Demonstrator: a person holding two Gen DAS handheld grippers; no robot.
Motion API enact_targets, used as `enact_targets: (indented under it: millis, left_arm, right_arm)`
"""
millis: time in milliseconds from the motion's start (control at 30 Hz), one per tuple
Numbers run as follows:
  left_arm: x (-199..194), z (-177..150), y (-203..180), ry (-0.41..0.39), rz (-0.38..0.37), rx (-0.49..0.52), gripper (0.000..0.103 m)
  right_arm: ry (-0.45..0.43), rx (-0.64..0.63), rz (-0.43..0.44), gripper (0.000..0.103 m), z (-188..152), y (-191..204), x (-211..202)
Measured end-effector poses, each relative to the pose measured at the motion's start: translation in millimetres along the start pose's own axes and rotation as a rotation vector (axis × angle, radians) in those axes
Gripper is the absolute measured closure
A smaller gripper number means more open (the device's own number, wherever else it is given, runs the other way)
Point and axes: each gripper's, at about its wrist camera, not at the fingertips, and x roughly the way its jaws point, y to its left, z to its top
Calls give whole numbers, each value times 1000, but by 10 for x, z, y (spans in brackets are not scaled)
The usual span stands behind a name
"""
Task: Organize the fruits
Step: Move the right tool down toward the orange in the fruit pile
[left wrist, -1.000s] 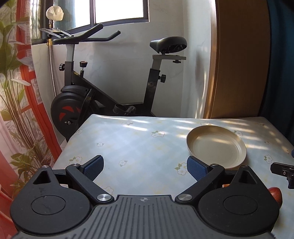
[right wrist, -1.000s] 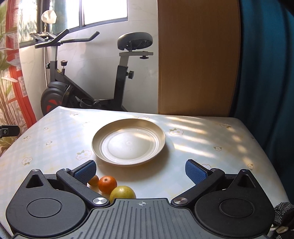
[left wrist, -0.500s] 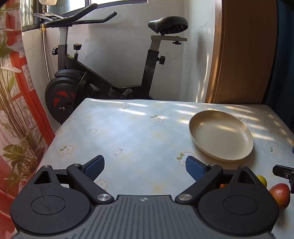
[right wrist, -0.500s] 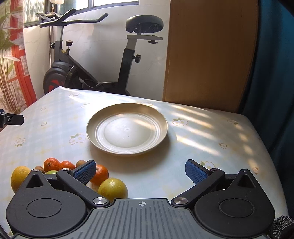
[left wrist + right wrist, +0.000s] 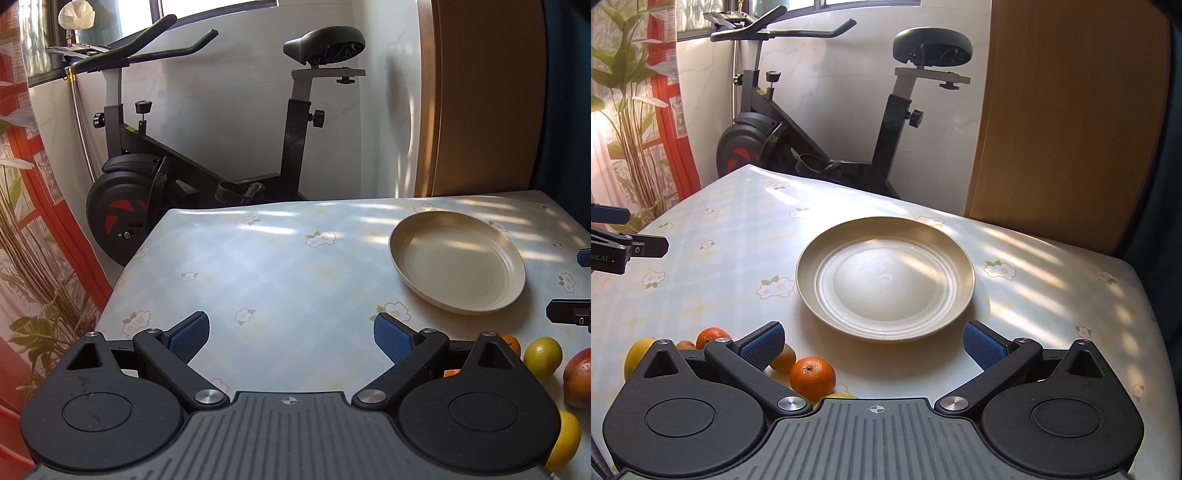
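A cream plate (image 5: 885, 284) lies empty on the flowered tablecloth, also visible as the plate (image 5: 457, 261) at the right of the left wrist view. Several fruits sit near the table's front: an orange (image 5: 812, 378), a brown kiwi (image 5: 783, 357), another orange (image 5: 712, 336) and a lemon (image 5: 636, 355). The left wrist view shows a yellow-green citrus (image 5: 543, 356), a red apple (image 5: 578, 376) and a lemon (image 5: 564, 445). My right gripper (image 5: 874, 345) hangs open just short of the plate, fruits by its left finger. My left gripper (image 5: 291, 336) is open over bare cloth, left of the plate.
An exercise bike (image 5: 207, 155) stands beyond the table's far edge against the white wall. A wooden panel (image 5: 1067, 122) rises at the back right. A red-framed leafy curtain (image 5: 33, 258) hangs past the left edge. The table's right edge (image 5: 1156, 332) curves close to my right gripper.
Both grippers have shifted slightly, and the plate now sits nearer in both views. More fruit shows at the right of the left wrist view. Both stay open.
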Motion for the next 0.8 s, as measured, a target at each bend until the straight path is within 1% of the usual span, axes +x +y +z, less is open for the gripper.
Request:
enact_targets:
  millis: [33, 100, 200, 267, 333, 400, 433, 467, 500, 533, 567, 600, 633, 667, 700, 800]
  left_arm:
    - [17, -8, -1, 11, 14, 6, 6]
    - [29, -31, 29, 21, 16, 4, 6]
    - [47, -47, 88, 44, -3, -26, 6]
    - [47, -58, 107, 51, -28, -32, 7]
    - [58, -62, 82, 62, -39, -13, 15]
    - [61, -69, 61, 74, -51, -5, 26]
    - [65, -71, 75, 78, -57, -22, 28]
    - [59, -73, 94, 79, -58, -43, 32]
    - [56, -71, 104, 79, -61, -55, 38]
    - [55, -67, 105, 78, -71, -56, 42]
    - [54, -66, 98, 76, -78, -50, 49]
    - [53, -68, 80, 72, -85, -40, 54]
    - [46, -74, 69, 68, -96, -30, 57]
    - [50, -83, 39, 66, -116, -16, 63]
    - [55, -93, 25, 68, -135, -9, 68]
    - [75, -110, 11, 82, -175, -14, 70]
  right_arm:
    - [3, -5, 7, 0, 6, 4, 12]
    - [11, -14, 20, 0, 15, 12, 37]
    - [27, -12, 28, 0, 15, 6, 65]
    - [32, -21, 49, 0, 8, 7, 75]
    - [48, -35, 56, 3, -1, 12, 104]
    - [72, -41, 74, 18, -6, 19, 144]
    - [90, -45, 91, 22, -4, 22, 170]
    - [101, -51, 106, 31, -1, 26, 184]
    - [108, -59, 113, 37, 5, 31, 193]
    - [113, -65, 116, 38, 13, 33, 199]
    - [117, -71, 127, 40, 20, 42, 202]
    - [121, -73, 132, 45, 32, 45, 211]
    - [128, -75, 137, 49, 41, 50, 220]
    - [137, -79, 146, 55, 50, 57, 236]
    - [145, -84, 153, 58, 60, 67, 261]
    - [172, -89, 176, 58, 62, 95, 305]
